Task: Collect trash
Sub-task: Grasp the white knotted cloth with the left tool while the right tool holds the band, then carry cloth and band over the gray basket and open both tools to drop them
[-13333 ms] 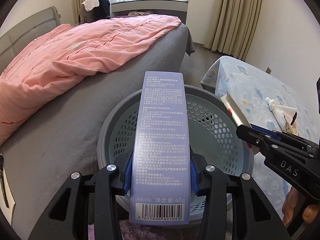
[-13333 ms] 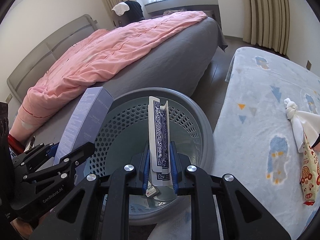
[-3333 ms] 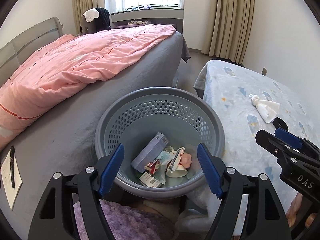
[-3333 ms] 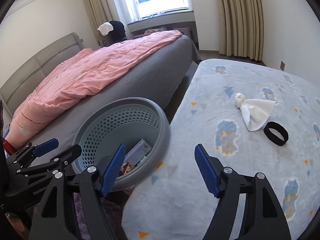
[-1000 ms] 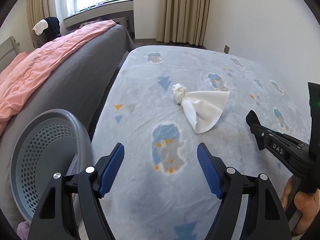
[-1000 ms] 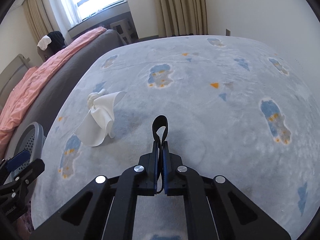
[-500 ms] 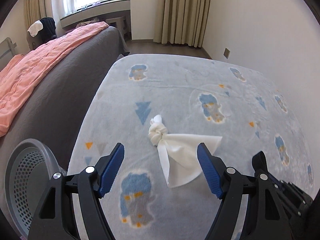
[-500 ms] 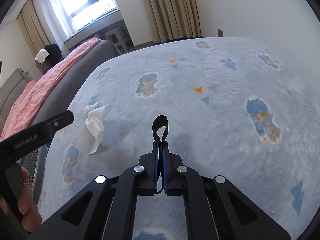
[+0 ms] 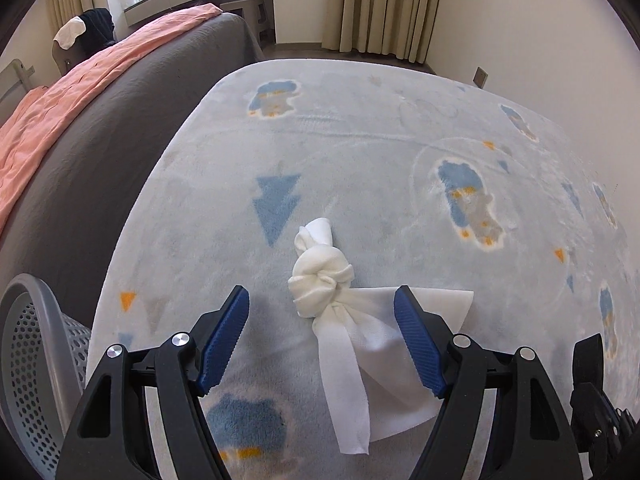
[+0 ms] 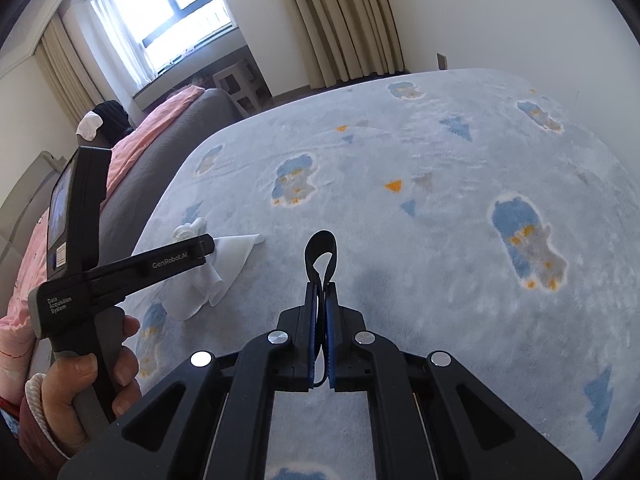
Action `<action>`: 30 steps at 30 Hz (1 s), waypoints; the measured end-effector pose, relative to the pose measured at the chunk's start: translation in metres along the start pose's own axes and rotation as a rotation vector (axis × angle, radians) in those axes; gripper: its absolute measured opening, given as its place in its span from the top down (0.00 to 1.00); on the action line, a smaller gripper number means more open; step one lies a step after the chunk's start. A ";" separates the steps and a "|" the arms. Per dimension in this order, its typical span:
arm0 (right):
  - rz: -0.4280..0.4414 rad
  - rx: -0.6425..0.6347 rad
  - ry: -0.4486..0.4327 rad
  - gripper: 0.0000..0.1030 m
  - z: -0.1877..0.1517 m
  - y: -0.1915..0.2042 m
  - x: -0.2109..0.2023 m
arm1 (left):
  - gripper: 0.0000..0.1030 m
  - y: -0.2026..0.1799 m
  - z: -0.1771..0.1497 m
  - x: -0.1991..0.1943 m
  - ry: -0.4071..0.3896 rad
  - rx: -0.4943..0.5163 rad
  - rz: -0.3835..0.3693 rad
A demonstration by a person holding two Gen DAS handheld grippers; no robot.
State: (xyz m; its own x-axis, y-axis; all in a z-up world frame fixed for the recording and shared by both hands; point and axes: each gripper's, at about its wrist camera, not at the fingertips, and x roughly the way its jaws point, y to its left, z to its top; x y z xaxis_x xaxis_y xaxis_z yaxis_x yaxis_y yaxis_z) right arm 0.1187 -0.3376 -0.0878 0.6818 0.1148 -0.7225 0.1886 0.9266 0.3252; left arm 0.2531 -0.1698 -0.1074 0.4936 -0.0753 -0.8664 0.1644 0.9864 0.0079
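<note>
The left gripper (image 9: 322, 322), jaws wide and empty, straddles the knotted white tissue (image 9: 320, 276) on the pale-blue fleece blanket (image 9: 360, 140) and should close low on the knot, while the right gripper (image 10: 320, 284) pinches a black elastic loop (image 10: 321, 250).

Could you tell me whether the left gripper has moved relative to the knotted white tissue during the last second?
Yes: the left gripper has closed in on the knotted white tissue, which now lies between its open jaws.

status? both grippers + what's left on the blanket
Right gripper shut on black band. Left gripper open, straddling knotted white tissue on blue blanket, not gripped yet. Grey basket at lower left. Nothing in the way.
</note>
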 end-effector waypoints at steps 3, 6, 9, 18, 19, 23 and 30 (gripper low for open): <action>0.001 0.001 -0.005 0.95 0.000 0.000 -0.002 | 0.51 -0.003 -0.004 0.001 -0.005 0.010 0.000; 0.007 -0.003 -0.006 0.95 0.001 0.002 -0.003 | 0.76 -0.005 -0.008 -0.006 -0.003 0.026 -0.029; 0.012 -0.022 -0.006 0.95 0.001 0.008 -0.004 | 0.76 -0.005 -0.017 -0.019 -0.013 0.045 -0.043; 0.023 -0.085 -0.016 0.95 -0.003 0.038 -0.010 | 0.76 0.028 -0.062 -0.082 -0.104 0.074 -0.039; 0.026 -0.097 -0.021 0.95 -0.005 0.044 -0.011 | 0.76 0.034 -0.065 -0.088 -0.113 0.070 -0.036; 0.043 -0.149 -0.030 0.95 -0.009 0.071 -0.013 | 0.76 0.065 -0.081 -0.111 -0.138 0.050 -0.007; 0.097 -0.222 0.002 0.95 -0.025 0.127 -0.012 | 0.76 0.130 -0.105 -0.146 -0.174 0.003 0.037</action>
State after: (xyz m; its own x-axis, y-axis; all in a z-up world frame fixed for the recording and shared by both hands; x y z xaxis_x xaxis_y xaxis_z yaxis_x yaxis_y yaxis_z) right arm 0.1165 -0.2123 -0.0527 0.6877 0.2080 -0.6955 -0.0378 0.9670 0.2519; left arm 0.1129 -0.0156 -0.0319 0.6400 -0.0634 -0.7658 0.1459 0.9885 0.0402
